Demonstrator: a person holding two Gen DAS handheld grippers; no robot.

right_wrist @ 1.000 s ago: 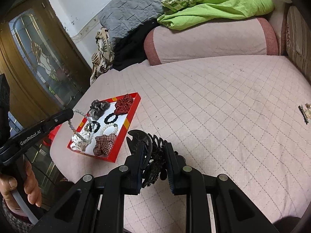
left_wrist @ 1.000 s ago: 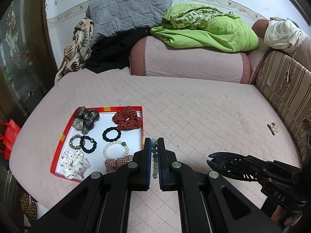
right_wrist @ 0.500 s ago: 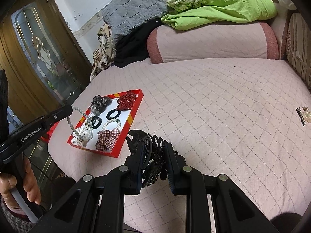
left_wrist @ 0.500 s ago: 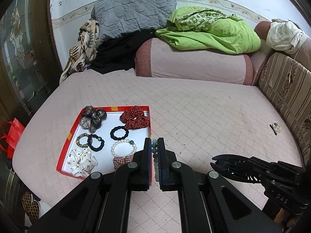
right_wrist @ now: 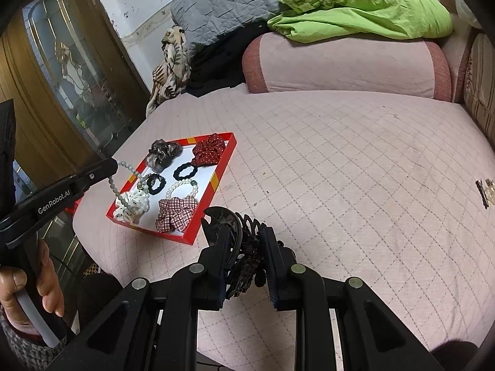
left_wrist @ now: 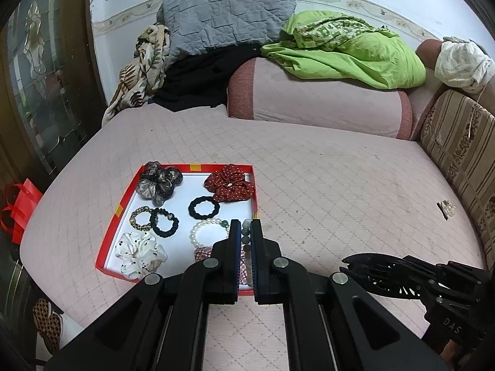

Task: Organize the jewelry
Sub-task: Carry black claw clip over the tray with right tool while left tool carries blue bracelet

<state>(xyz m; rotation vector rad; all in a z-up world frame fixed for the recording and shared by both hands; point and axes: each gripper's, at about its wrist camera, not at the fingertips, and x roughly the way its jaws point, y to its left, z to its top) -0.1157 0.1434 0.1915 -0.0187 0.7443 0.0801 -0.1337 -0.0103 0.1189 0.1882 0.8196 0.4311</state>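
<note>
A grey-green bead bracelet [left_wrist: 246, 241] is pinched between the nearly closed fingers of the left gripper [left_wrist: 246, 232], and in the right wrist view its loop [right_wrist: 125, 182] is seen dangling from the fingertips above the near left corner of the red tray [right_wrist: 213, 182]. A black hair claw clip [right_wrist: 244, 247] is clamped in the narrowly set right gripper [right_wrist: 246, 232], its curved teeth jutting past the fingertips; it is held over the pink quilted bed [right_wrist: 340, 170], just beside the tray's near right edge. Within the tray, a white dotted scrunchie [left_wrist: 139, 255] and a plaid scrunchie [right_wrist: 176, 211] are found nearest, the latter largely hidden behind the left fingers in the left wrist view. Behind them a pearl bracelet [left_wrist: 204, 232], a black hair tie [left_wrist: 164, 222] and a gold-patterned tie [left_wrist: 139, 218] are laid, then a black scrunchie [left_wrist: 204, 207], and at the far edge a grey scrunchie [left_wrist: 159, 182] and a red dotted scrunchie [left_wrist: 230, 184]. A small hair clip [left_wrist: 445, 208] is left well apart on the bed, near its right side. Farthest off, a pink bolster [left_wrist: 318, 99], a green blanket [left_wrist: 349, 52] and a grey pillow [left_wrist: 229, 15] are piled against the wall.
</note>
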